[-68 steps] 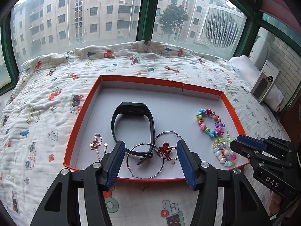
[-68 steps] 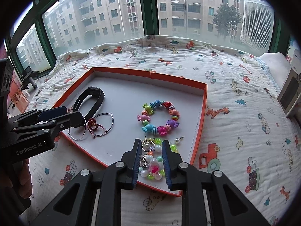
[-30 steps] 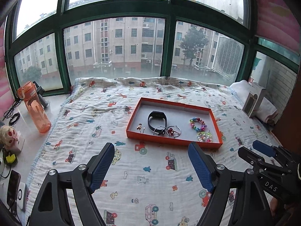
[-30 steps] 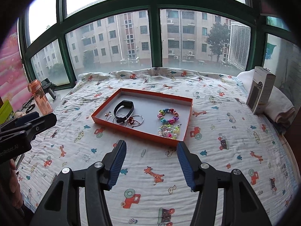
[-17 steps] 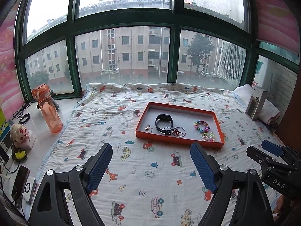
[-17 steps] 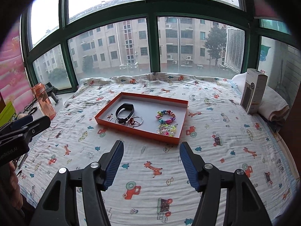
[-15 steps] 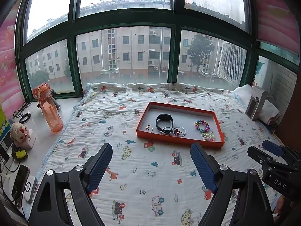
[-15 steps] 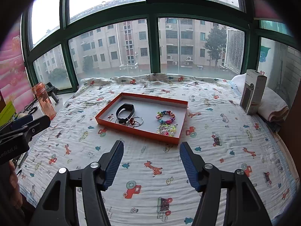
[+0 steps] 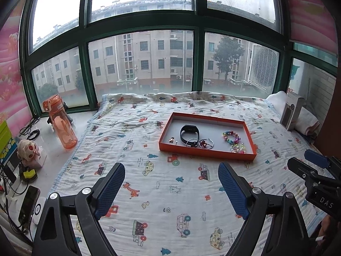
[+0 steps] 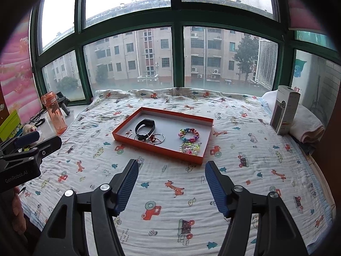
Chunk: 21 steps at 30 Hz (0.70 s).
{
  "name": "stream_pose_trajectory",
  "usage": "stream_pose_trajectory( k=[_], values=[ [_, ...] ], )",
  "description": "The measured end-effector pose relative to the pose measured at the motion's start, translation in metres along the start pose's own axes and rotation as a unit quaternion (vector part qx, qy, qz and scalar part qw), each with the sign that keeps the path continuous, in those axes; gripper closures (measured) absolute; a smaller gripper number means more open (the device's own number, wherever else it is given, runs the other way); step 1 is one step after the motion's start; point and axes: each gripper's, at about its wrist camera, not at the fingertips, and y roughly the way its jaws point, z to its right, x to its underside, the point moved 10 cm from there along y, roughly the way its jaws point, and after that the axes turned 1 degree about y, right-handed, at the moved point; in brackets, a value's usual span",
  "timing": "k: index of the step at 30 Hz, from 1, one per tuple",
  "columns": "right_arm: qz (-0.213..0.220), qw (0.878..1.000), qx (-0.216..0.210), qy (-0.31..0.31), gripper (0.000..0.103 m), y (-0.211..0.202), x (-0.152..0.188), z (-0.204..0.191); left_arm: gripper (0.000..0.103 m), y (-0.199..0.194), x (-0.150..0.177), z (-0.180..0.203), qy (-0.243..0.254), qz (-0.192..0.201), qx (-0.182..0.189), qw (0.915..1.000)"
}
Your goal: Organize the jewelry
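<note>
Tray: orange tray point(image 9: 204, 154) with a grey floor, lying flat on the quilt point(image 9: 166, 192), toward the window side of the bed.
Wristband: black wristband point(image 9: 189, 132) in the left half of the tray, its strap curling toward the near rim.
Hoops: two thin metal hoops point(image 9: 207, 143) just beside the wristband's near end, overlapping; a small red piece sits where they meet.
Small chain piece: tiny gold-toned piece point(image 9: 171, 139) near the tray's left corner, too small to make out further.
Bead bracelet: multicoloured bead bracelet point(image 10: 188, 133) in the right half of the tray, laid in a ring.
Pale bead bracelet: pale bead bracelet point(image 10: 188, 148) with pink and green beads, just in front of the first, close to the tray's near rim.
Left gripper: left gripper point(image 9: 171, 188) held above the bare quilt, well apart from the tray; jaws opening, very wide, with nothing between them.
Right gripper: right gripper point(image 10: 171, 184) likewise over the quilt, short of the tray; jaws opening, nothing between them.
Bottle: orange drinking bottle point(image 9: 60, 122) upright on the sill left of the bed.
Box: tall white and grey box point(image 10: 284, 111) standing against a folded white towel point(image 10: 309, 128) at the bed's right edge.
Window: green-framed window point(image 9: 198, 59) behind the bed, apartment blocks outside.
</note>
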Motion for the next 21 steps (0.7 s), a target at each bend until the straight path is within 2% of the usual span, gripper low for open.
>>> stream_pose_trajectory(
  k=[21],
  values=[
    [0.001, 1.0, 0.002, 0.005, 0.031, -0.0019, -0.0011, 0.0019, 0.0, -0.0008, -0.0013, -0.0018, -0.003, -0.002, 0.005, 1.0]
  ],
)
